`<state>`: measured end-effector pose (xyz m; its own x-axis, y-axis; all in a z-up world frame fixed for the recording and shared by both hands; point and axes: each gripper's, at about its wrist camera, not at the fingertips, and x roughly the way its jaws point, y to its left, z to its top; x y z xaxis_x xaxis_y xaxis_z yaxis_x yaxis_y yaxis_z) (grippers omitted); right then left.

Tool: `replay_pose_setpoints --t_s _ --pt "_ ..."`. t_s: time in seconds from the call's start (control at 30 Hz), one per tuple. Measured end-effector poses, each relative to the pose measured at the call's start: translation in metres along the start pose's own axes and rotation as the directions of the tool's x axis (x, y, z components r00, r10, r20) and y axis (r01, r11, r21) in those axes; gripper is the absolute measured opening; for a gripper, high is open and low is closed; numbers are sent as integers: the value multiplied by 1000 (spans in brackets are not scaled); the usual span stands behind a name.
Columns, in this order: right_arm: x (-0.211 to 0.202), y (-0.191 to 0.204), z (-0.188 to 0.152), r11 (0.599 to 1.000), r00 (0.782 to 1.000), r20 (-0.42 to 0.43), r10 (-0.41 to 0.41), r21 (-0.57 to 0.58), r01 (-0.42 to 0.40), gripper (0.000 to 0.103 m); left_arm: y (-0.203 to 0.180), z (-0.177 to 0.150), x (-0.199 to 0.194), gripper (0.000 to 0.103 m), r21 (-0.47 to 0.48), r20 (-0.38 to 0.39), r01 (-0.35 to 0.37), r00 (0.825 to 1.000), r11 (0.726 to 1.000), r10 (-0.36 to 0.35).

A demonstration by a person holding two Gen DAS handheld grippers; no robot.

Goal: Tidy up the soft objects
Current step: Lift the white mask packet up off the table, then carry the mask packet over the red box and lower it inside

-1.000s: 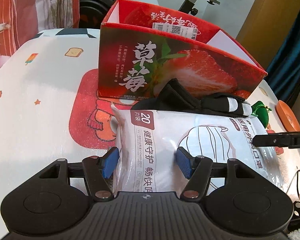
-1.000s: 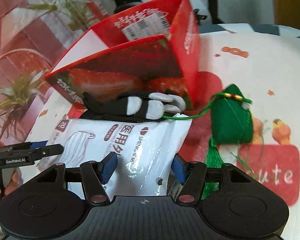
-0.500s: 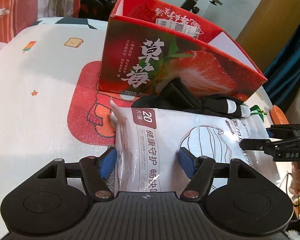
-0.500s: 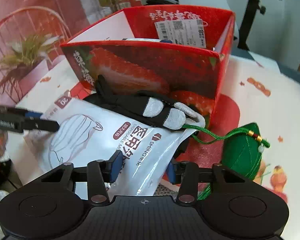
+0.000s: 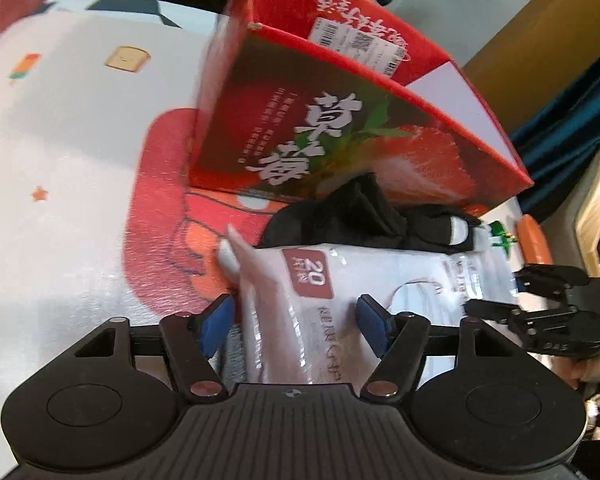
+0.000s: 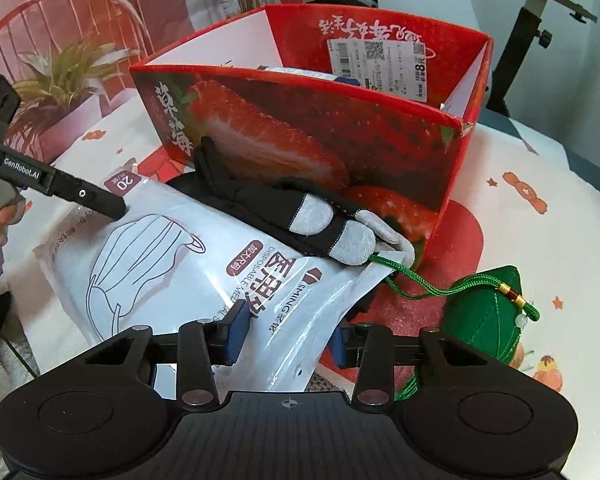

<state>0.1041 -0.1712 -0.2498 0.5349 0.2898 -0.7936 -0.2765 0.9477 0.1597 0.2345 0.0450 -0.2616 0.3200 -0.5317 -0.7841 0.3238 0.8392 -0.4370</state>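
Holding the mask pack (image 6: 172, 264) from both ends rn: left tool (image 5: 296, 320) has its blue pads either side of the pack's "20" end, right tool (image 6: 286, 338) straddles the clear sealed end. Whether either is truly pinching the film or just bracketing it, I can't tell; the pads look near the pack, contact not clear. The pack sits low in front of the red strawberry box (image 6: 340, 128), w/ the black-and-grey glove (image 6: 300, 216) draped on its far edge, against the box wall.

Risks, imo:
- Slick film could slip out of one tool, so the pack swings or drops.
- Lifting drags the glove along, or tips it off onto the bench (image 5: 60, 140).
- The green tasselled pouch (image 6: 488, 316) has its cord running under the glove; it could snag and get pulled.
- The pack's edge might catch the box rim and shove the box.

Hard to see: left view is motion-blurred; box interior mostly hidden, just a dark item at the rim; the pack's underside is out of sight.
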Motion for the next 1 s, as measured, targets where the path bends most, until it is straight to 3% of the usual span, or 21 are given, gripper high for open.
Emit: replay_pose_setpoints --t_s 0.23,0.3,0.37,0.67,1.0 --pt "6 -13 3 996 998 -30 55 67 -52 38 5 11 11 65 -17 -34 39 999 999 -39" --pt "5 -11 3 997 998 -30 51 60 -49 37 1 14 6 57 5 -9 17 1000 1000 -17" --pt "1 -5 3 999 999 -22 33 42 -32 35 -7 16 -3 57 46 29 -10 1000 999 9" --pt "-34 33 7 982 995 94 -46 -179 62 28 -28 16 -42 57 183 127 -50 992 982 27" --pt "-59 55 26 911 958 243 -150 -343 229 26 -34 17 -73 56 178 224 -47 975 983 6"
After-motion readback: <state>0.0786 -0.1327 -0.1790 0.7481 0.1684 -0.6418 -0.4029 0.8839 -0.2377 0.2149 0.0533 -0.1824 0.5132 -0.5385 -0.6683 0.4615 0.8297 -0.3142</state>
